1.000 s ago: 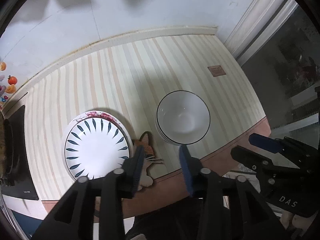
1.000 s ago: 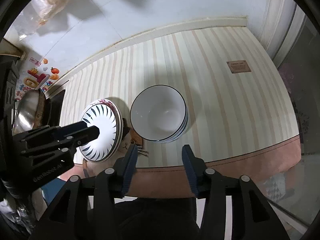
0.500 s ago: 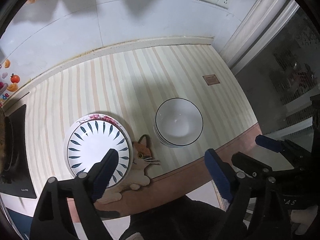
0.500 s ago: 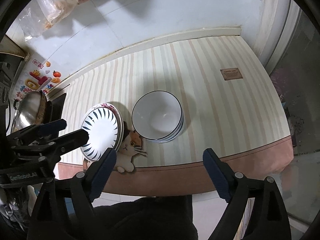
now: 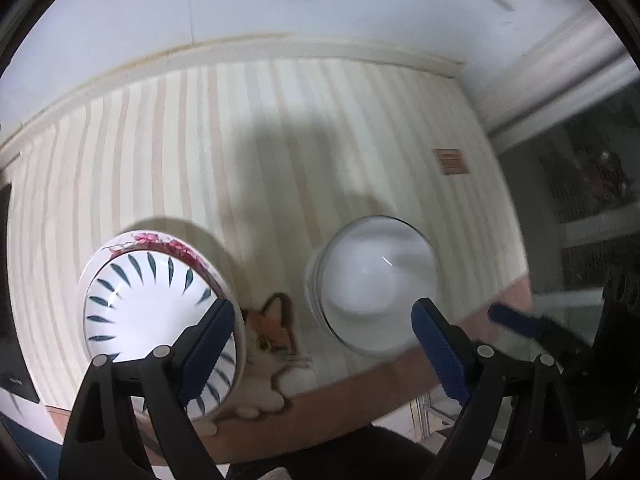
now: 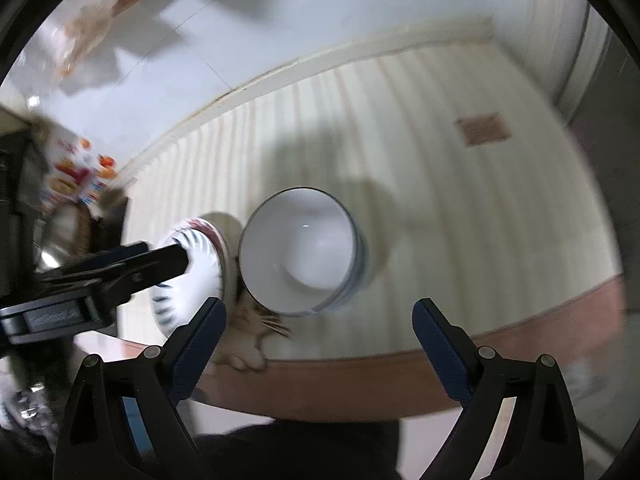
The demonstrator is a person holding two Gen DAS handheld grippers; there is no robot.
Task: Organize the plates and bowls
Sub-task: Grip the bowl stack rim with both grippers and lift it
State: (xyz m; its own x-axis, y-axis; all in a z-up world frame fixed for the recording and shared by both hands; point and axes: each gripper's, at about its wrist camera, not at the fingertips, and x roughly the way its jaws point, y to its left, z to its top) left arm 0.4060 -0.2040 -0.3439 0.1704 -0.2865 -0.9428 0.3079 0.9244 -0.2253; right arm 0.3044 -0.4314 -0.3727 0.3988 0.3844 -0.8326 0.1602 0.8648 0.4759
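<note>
A stack of plates [image 5: 148,300], the top one white with dark blue leaf marks and a pink-flowered one under it, sits near the front edge of the striped table [image 5: 248,144]. A stack of white bowls [image 5: 378,280] with dark rims stands to its right. My left gripper [image 5: 322,344] is open and empty, above the front edge between the two stacks. My right gripper [image 6: 318,344] is open and empty, in front of the bowls [image 6: 300,248]. The plates [image 6: 192,264] are partly hidden there by the left gripper.
A cat-shaped mat [image 5: 268,344] lies between the stacks at the table's brown front edge [image 5: 360,384]. A small brown label [image 5: 452,162] is on the table at the right. A white wall [image 5: 280,0] backs the table. A dark stove with a pot [image 6: 60,236] is at far left.
Both grippers opened wide from nearly shut. Both have now moved in closer to the table, so the plates and bowls look larger. The views are blurred by motion.
</note>
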